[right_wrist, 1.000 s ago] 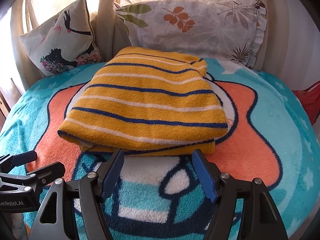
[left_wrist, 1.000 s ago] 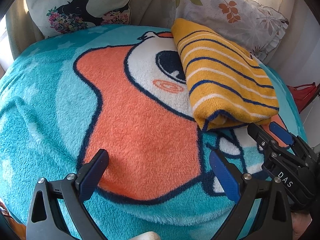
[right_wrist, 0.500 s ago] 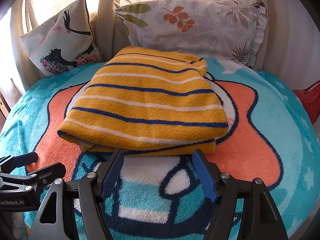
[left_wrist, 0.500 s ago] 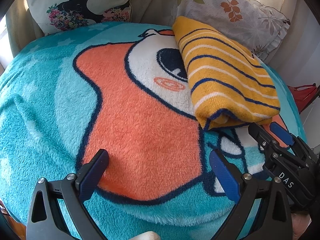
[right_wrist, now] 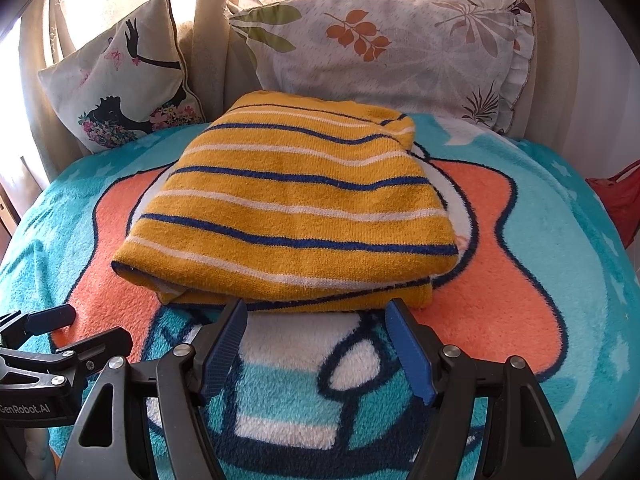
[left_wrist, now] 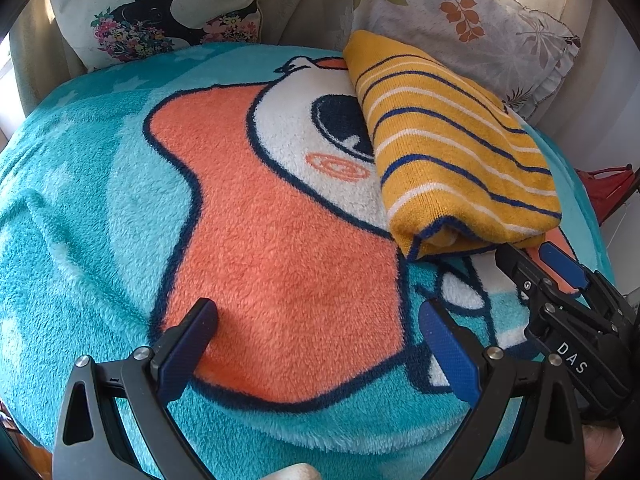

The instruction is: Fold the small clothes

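Lying folded on the blanket (right_wrist: 540,208), in front of the leaf pillow (right_wrist: 384,44): yellow striped sweater (right_wrist: 292,208), long axis running crosswise. Hovering open just before the sweater's near edge: right gripper (right_wrist: 316,340), clearly the nearer. Idling open left of the sweater, holding nothing: left gripper (left_wrist: 316,340).

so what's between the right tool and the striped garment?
Nothing but bare fleece blanket, per the right wrist view: the open right tool sits just short of the folded striped garment, not touching it.
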The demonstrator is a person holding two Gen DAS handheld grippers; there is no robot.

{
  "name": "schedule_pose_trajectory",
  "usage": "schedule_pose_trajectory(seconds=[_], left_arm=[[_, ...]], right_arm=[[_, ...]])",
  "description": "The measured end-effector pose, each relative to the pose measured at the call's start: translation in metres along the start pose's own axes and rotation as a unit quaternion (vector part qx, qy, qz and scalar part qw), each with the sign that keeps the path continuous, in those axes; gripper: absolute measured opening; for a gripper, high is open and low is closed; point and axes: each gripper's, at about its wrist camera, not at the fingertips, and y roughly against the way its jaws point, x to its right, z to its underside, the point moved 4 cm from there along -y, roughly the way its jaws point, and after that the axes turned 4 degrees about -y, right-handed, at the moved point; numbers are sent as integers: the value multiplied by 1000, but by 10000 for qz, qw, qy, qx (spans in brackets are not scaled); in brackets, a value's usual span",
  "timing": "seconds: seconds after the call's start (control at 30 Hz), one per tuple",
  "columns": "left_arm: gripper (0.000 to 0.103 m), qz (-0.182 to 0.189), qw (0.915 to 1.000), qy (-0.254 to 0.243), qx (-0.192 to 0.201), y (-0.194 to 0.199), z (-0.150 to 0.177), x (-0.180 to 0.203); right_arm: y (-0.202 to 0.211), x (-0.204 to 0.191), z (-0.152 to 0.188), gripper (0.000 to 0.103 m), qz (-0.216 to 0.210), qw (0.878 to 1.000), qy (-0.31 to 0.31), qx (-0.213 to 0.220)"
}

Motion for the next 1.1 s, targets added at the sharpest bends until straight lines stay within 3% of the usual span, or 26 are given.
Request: schedule_pose_trajectory(seconds=[1.1], left_arm=[[100,-113,9999,-47,15,-5,2,2]], right_arm=[[-5,6,3,77,-47,9999,-99,-83]])
